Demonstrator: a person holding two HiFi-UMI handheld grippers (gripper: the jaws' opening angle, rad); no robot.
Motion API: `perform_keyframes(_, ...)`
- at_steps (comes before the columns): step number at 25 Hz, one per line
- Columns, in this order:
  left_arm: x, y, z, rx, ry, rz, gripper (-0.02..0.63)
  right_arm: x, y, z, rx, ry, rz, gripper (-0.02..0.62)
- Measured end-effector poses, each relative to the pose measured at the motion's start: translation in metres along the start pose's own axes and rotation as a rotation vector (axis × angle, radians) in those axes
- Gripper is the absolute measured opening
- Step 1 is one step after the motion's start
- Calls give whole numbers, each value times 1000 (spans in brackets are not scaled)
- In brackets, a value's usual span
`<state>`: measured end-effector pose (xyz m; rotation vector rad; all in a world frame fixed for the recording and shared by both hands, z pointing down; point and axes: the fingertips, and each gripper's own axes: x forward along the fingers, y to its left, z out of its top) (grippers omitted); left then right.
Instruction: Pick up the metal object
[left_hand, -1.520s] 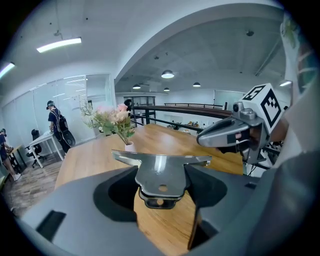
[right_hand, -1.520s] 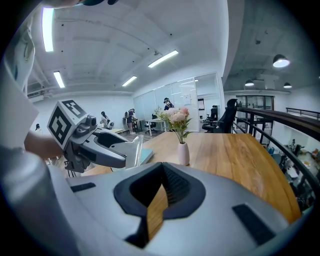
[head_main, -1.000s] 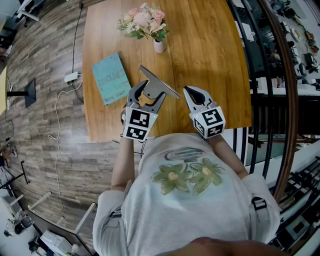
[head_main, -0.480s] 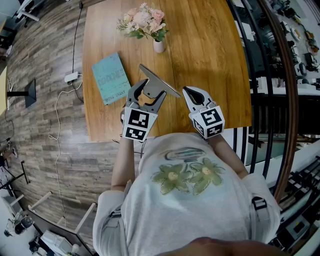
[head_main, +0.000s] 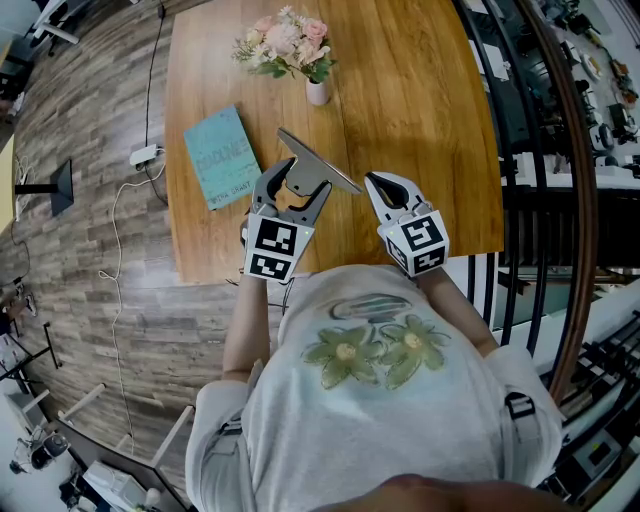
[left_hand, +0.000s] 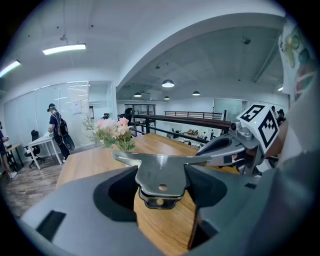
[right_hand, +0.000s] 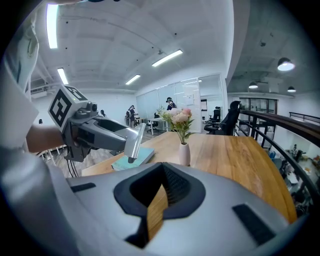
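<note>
Next to nothing has moved vs 1 s ago: both grippers sit approx. where they were, and the metal plate is still up off the wood.

On the plank floor at far left a white power adapter (head_main: 143, 154) lies w/ its cable trailing toward the person. A teal book (head_main: 221, 157) lies flat near the left edge of the wooden table (head_main: 430, 90).

Just right of the book, the left gripper (head_main: 296, 192) has its jaws closed on the stem of a grey T-shaped metal plate (head_main: 316, 169). The left gripper view shows the stem pinched btwn the two dark pads, a small hole in it, and the crossbar running across beyond the jaw tips. The plate is held above the table, tilted, not touching it.

Farther back stands a small white vase of pink flowers (head_main: 318, 92), well apart from both grippers.

The right gripper (head_main: 383, 190) hovers just right of the plate's crossbar. Its jaws are closed to a thin slit w/ nothing in them; only table wood shows through. A dark railing (head_main: 520, 130) runs beyond the table's right edge.
</note>
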<state>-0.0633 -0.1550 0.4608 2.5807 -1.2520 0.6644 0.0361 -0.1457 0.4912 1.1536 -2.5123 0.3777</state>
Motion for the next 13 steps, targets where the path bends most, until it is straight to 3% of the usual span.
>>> perform_keyframes(13,2,1,0,-6,1,-1,301,1,-1,0,2,-1,-1,8)
